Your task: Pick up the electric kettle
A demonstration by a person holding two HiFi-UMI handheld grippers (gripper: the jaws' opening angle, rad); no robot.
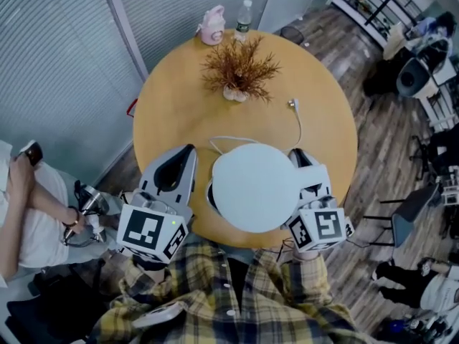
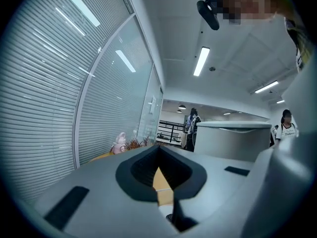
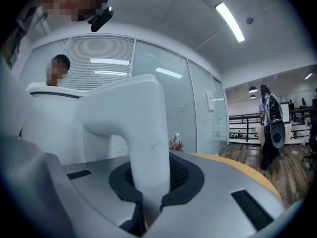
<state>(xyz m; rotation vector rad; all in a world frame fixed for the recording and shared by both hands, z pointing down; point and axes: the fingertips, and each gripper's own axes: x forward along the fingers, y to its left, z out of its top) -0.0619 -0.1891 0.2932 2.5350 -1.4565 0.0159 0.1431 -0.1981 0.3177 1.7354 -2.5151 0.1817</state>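
**Kettle Gripped by Right Gripper**

The right gripper (image 1: 300, 160) is clamped on the handle (image 3: 148, 143) of the white kettle (image 1: 254, 186), which is over the near edge of the table (image 1: 326, 113). The left gripper (image 1: 183, 155) is just beside the kettle, jaws together and empty.

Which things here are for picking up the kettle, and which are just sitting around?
For the job: electric kettle, its handle, right gripper shut on that handle.
Just lying about: dried plant, water bottle, pink object, white cable, left gripper holding nothing.
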